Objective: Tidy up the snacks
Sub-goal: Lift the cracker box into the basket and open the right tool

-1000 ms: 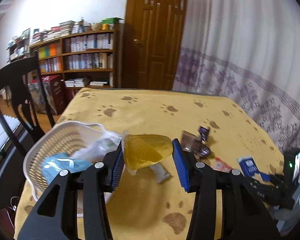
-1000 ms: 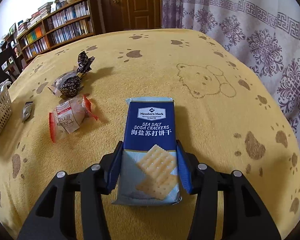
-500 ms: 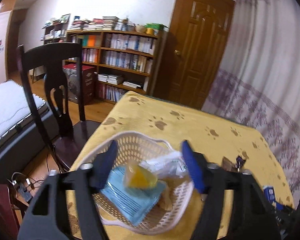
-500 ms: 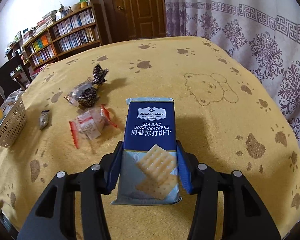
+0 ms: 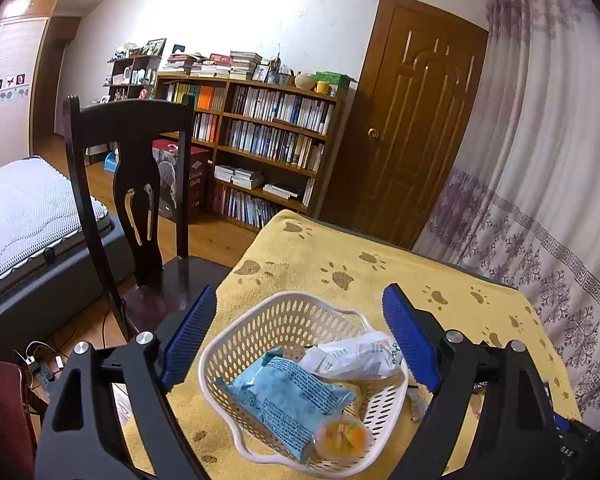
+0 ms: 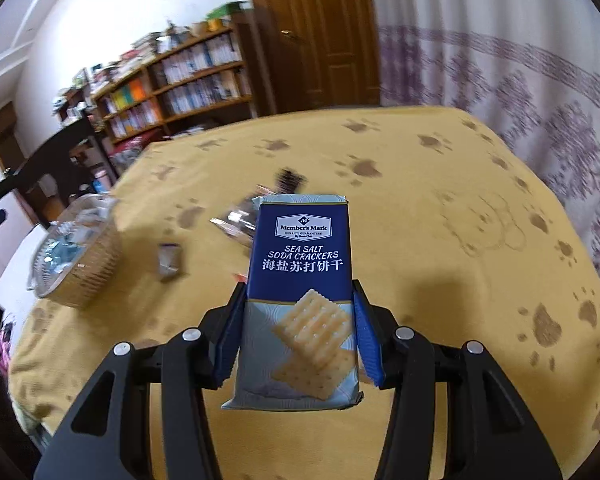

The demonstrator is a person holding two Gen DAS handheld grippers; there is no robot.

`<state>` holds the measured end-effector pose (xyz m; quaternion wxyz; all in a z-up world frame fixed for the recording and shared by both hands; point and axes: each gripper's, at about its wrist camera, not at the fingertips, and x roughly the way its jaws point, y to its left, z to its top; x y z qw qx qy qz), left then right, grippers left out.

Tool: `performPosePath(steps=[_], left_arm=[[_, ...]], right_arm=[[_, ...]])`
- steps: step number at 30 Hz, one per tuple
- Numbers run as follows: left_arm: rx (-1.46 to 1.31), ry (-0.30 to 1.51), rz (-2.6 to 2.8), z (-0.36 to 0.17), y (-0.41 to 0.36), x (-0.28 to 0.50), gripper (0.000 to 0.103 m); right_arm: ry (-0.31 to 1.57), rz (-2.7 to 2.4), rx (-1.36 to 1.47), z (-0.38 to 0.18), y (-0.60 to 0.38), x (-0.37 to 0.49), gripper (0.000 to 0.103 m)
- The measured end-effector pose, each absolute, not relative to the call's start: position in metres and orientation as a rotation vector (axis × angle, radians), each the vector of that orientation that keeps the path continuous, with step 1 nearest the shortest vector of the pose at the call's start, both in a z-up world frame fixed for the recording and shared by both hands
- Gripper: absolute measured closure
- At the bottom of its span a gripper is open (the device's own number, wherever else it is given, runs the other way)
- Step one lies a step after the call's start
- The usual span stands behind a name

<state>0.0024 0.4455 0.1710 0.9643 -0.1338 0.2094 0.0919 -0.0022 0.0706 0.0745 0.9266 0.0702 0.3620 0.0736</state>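
A table draped in a yellow paw-print cloth (image 5: 380, 272) bears a white perforated plastic basket (image 5: 260, 320) near its corner beside the dark wooden chair. Just beside the basket, toward the table's centre, lies a small silvery wrapped snack (image 6: 169, 260). Farther from the basket, a cluster of wrapped sweets (image 6: 240, 220), too blurred to tell apart, sits on the cloth, and a faint bear outline (image 6: 484, 224) is printed well apart from the basket.

My left view is sharp, though the wall (image 5: 236, 4) blows out white. My right view smears with motion blur; only the cracker pack (image 6: 300, 300) stays crisp. Fisheye bends both edges, with dark corners.
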Motion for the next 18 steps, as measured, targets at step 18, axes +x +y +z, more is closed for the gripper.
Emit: performPosePath(steps=[18], left_arm=[[-0.341,0.347,0.226,0.188,0.477,-0.021,0.015]], right_arm=[[0.751,0.537,0.05,0.135,0.254,0.042,0.053]])
